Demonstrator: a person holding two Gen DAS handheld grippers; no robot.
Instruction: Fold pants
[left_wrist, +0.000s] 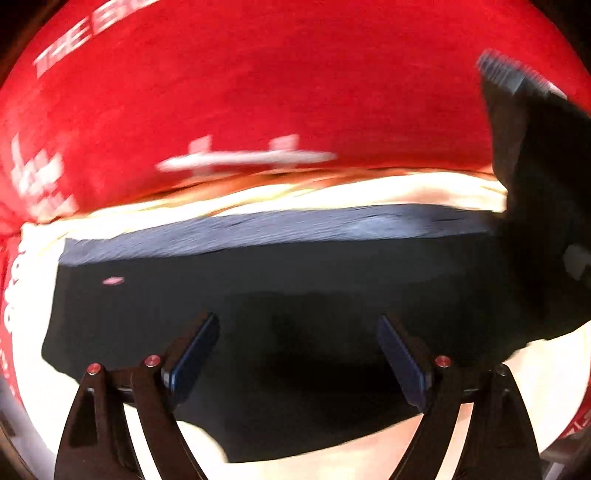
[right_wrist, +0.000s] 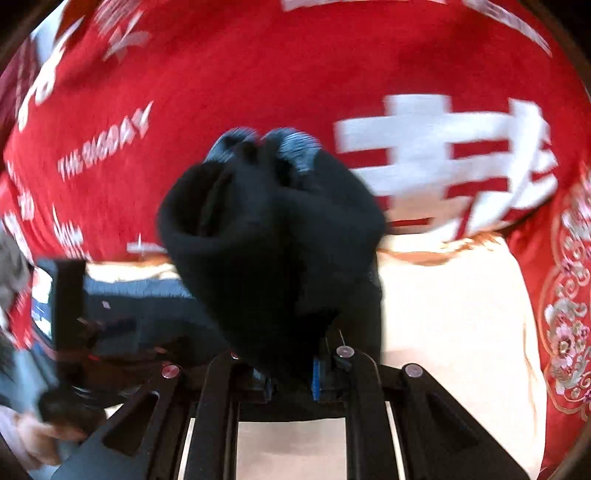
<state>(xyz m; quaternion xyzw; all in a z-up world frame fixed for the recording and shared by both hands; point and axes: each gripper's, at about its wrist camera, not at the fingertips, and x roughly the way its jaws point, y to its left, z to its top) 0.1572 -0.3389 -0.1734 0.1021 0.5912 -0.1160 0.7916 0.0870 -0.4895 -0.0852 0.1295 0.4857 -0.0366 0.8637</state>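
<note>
Left wrist view: left gripper (left_wrist: 298, 363) spread wide, nothing between its blue pads (left_wrist: 194, 356), poised over dark pants (left_wrist: 258, 288) lying flat on a cream surface (left_wrist: 369, 194), red blanket (left_wrist: 277, 85) with white lettering beyond. Right wrist view: right gripper (right_wrist: 291, 376) pinched tight on a bunched, lifted fold of the pants (right_wrist: 269, 236), the rest spread flat at left, cream surface (right_wrist: 450, 317) and red blanket (right_wrist: 258, 74) behind.
</note>
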